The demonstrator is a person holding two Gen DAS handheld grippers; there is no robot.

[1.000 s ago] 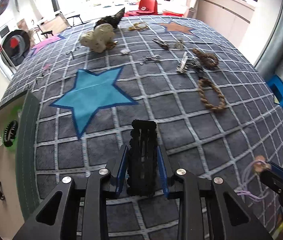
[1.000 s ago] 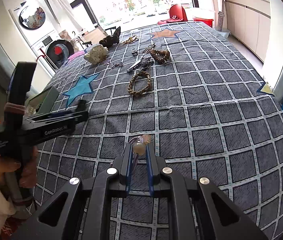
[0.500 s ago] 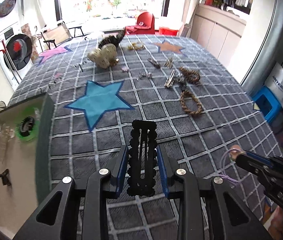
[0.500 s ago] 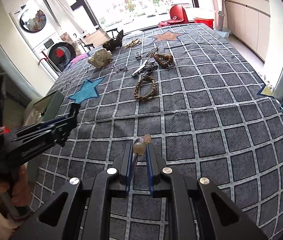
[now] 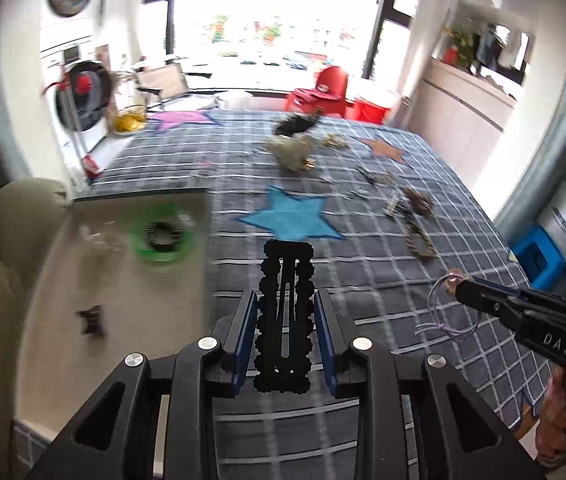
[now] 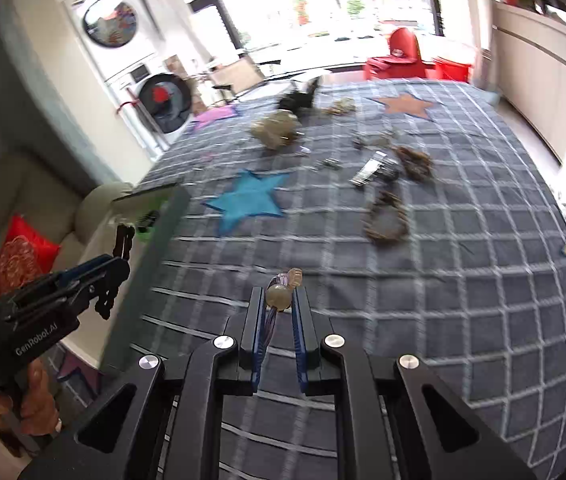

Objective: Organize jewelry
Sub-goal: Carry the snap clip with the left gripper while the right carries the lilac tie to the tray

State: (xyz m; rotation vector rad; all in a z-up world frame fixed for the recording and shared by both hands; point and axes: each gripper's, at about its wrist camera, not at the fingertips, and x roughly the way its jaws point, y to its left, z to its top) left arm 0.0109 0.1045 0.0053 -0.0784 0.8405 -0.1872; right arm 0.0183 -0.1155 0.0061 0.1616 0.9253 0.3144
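Left gripper [image 5: 286, 322]: fingers clamped on a black scalloped snap hair clip [image 5: 284, 312], which stands upright between the blue pads. Right gripper [image 6: 278, 312]: closed on a lilac cord bracelet with amber beads [image 6: 279, 294], its loop hanging below the tips in the left view.

Change noted: over the last second I have raised both grippers and swung the left one towards the open beige jewelry tray [image 5: 123, 280] at the bed's left edge; the tray now fills much more of the left view. I judge both pieces are in transit for deposit.

Tray contents: green ring with a dark coil [image 5: 161, 235], small dark clip [image 5: 91, 320].

Pose: left tool level, pointing along the tray's edge above the grey checked bedspread [image 5: 383, 280]; right tool held further right, aimed across.
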